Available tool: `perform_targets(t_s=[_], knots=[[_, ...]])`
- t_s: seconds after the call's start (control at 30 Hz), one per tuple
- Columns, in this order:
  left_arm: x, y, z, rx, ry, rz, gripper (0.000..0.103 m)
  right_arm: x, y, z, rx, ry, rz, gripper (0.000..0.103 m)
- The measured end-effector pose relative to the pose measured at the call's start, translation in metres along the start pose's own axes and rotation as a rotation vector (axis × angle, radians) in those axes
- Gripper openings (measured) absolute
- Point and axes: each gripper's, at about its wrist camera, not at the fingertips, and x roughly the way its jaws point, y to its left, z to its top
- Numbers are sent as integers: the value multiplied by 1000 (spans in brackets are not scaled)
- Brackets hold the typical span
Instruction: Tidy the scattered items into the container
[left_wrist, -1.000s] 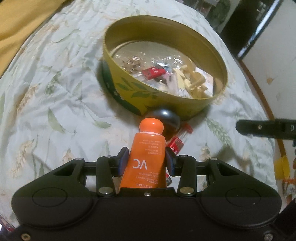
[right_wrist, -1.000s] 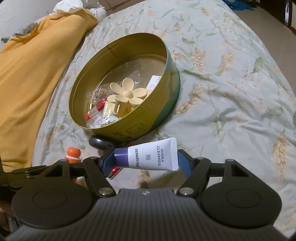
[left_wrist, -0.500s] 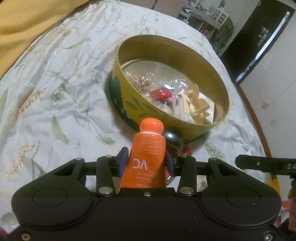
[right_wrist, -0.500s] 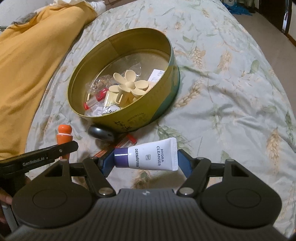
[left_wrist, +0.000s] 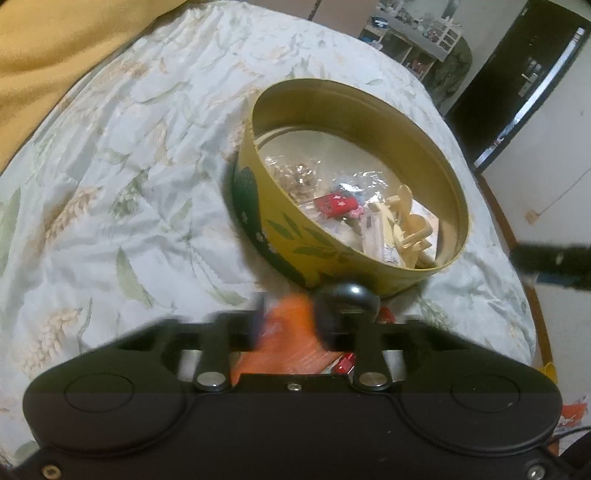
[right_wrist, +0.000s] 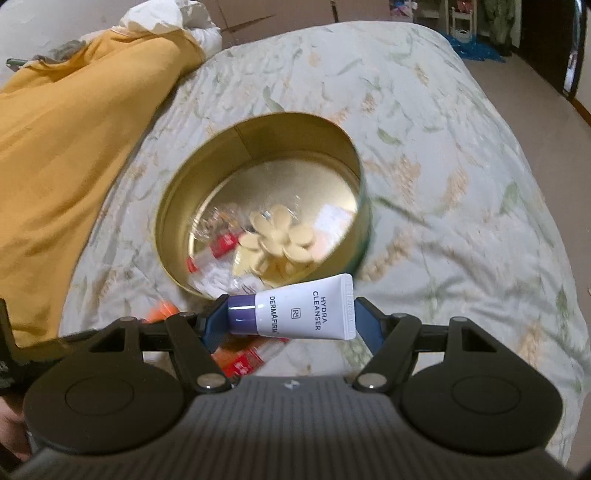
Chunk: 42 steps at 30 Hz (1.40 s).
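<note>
A: Where the right gripper (right_wrist: 291, 319) reaches forward, what do its blue pads (right_wrist: 369, 325) hold?

B: They are clamped on a white tube (right_wrist: 306, 314), lying crosswise between them, its purple cap against the left pad and its crimped end against the right. The printing reads "HYDRA CLEANSER" and "DERMAFIRM", with a small boxed mark between the two lines.

A: And the tin?

B: The round gold tin (right_wrist: 258, 147) sits on the flowered bedspread (right_wrist: 443, 129) just ahead of that gripper, open at the top. Inside lie a cream flower-shaped hair clip (right_wrist: 280, 240), clear plastic wrappers and small red-capped pieces (right_wrist: 223, 243). Any print on them is too blurred to read.

A: What of the left gripper (left_wrist: 286, 325)?

B: Its fingers are smeared by motion. An orange tube (left_wrist: 291, 343) shows between them, but whether they are pressing it or standing apart cannot be told. No lettering on the tube is legible in this view.

A: Anything else near it?

B: A dark rounded object (left_wrist: 349, 295) lies just beyond the fingers, against the near wall of the tin (left_wrist: 288, 229), which is painted with green leaves and small white flowers. Small red items (left_wrist: 345, 363) lie under the gripper. In the right wrist view, red-and-clear packets (right_wrist: 243, 360) lie on the bedspread beneath the white tube, their label unreadable.

A: And off to the left of the right gripper?

B: A yellow cloth (right_wrist: 66, 147) is heaped on the bed.
</note>
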Motion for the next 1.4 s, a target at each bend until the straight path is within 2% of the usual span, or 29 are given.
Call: perform_targets(t_s=[0.07,0.13,0.3,0.4,0.43,0.53,0.7,0.77,0.83,0.93,0.97,1.0,1.07,1.2,1.4], knots=[[0,5,2,-21,0,-17,7,1,7,10,-24,-7,-2,73],[1,9,5,-38,3,0,4,4,16,20,-48,-13,-7,73],[-10,26,14,-62,-35,27,4,7,34,39,-66,-26,4,72],[-7,33,15,-50,2,25,7,7,43,46,-80,-28,15,72],[-5,32,14,-42,21,31,14,8,45,48,-87,-25,13,72],[3,31,8,-46,65,46,56,14,52,53,-107,-14,-4,72],[15,32,2,-98,122,58,64,27,59,64,-106,3,-21,73],[17,33,-3,-131,135,83,70,33,63,66,-117,8,-39,73],[19,35,-10,-176,170,106,71,41,65,70,-112,13,-48,73],[25,35,-22,-203,237,106,71,50,62,73,-86,5,-70,83],[25,33,-23,-197,239,112,71,52,60,74,-74,-3,-69,89],[24,32,-24,-192,235,117,71,53,58,74,-68,-11,-77,101],[24,33,-23,-222,234,115,74,50,53,71,-56,-36,-112,103],[27,37,-24,-283,241,111,76,34,38,53,-74,-29,-76,103],[34,34,-21,-350,254,117,82,16,10,4,-111,14,-89,103]])
